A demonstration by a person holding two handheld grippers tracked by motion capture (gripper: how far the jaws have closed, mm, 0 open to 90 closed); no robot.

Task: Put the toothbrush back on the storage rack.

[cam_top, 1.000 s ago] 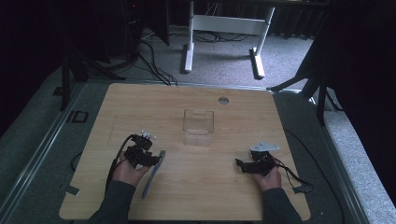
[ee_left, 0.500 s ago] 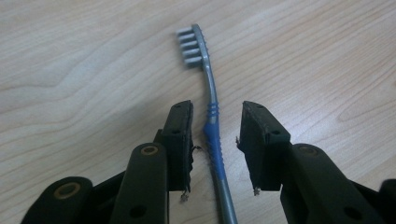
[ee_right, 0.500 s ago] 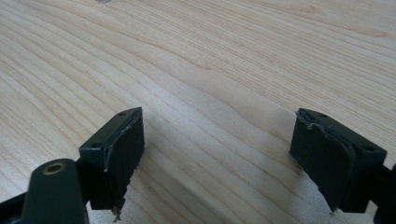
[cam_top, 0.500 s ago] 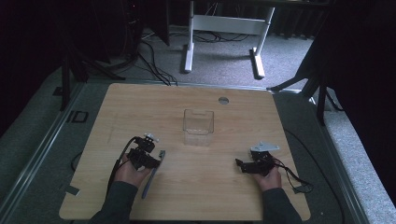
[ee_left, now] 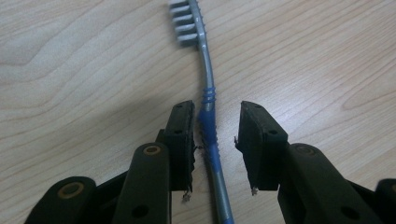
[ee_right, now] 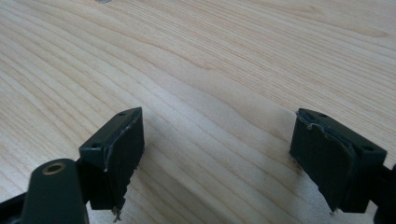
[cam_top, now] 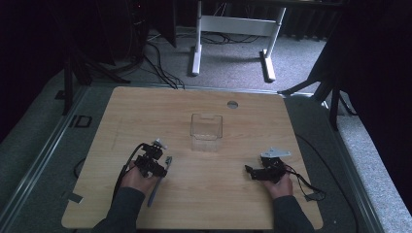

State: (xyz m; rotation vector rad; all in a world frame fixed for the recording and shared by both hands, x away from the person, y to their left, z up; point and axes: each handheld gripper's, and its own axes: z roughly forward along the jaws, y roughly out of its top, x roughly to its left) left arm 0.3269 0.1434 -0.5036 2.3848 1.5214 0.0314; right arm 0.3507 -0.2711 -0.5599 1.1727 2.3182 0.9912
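Note:
A grey and blue toothbrush lies flat on the wooden table, bristle head pointing away from me. My left gripper is open and straddles its blue grip; the left jaw touches the handle, while a gap remains at the right jaw. From above, the toothbrush runs from under the left gripper toward the table's near edge. My right gripper is open with bare wood between its jaws, and it rests on the table at the right.
A clear, empty plastic container stands at the table's middle, beyond both grippers. A round grey grommet sits near the far edge. White desk legs and cables lie on the floor beyond the table.
My left gripper has shifted slightly right and toward me, settling over the toothbrush handle. The right gripper has stayed in place.

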